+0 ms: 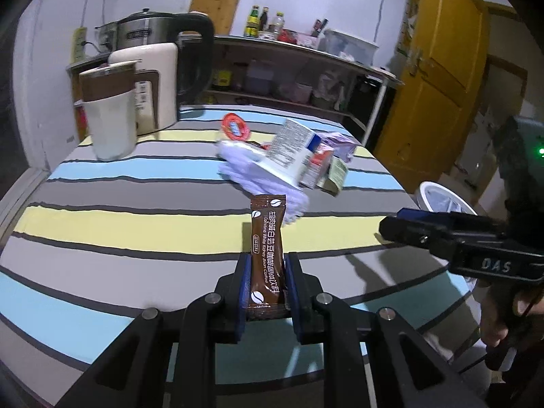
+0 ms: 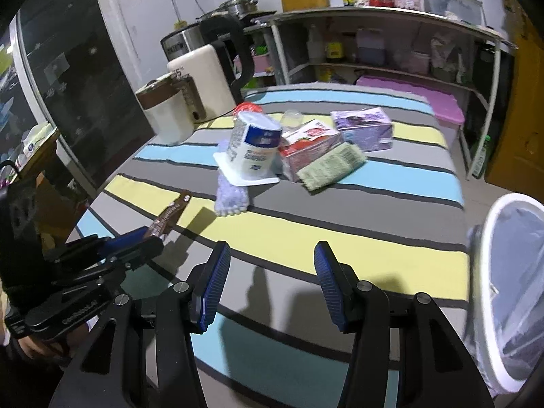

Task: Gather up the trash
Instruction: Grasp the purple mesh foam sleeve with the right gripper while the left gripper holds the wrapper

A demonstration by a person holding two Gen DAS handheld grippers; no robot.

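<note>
My left gripper point(image 1: 267, 265) is shut on a brown coffee sachet point(image 1: 267, 251) and holds it above the striped table; the sachet also shows in the right wrist view point(image 2: 170, 216). My right gripper point(image 2: 268, 255) is open and empty over the table's near edge. It shows from the side in the left wrist view point(image 1: 391, 226). A trash pile lies mid-table: a white yogurt cup point(image 2: 253, 146), a lilac blister pack point(image 2: 231, 195), a red carton point(image 2: 309, 144), a green packet point(image 2: 331, 166), a purple pack point(image 2: 363, 127). A white lined bin point(image 2: 510, 285) stands at the right.
A cream kettle point(image 2: 207, 78) and a white-and-brown mug point(image 2: 165, 114) stand at the table's far left. A red lid point(image 1: 234, 127) lies behind the pile. Shelves with jars and boxes point(image 2: 391, 51) run behind the table. A yellow door point(image 1: 438, 68) is at the right.
</note>
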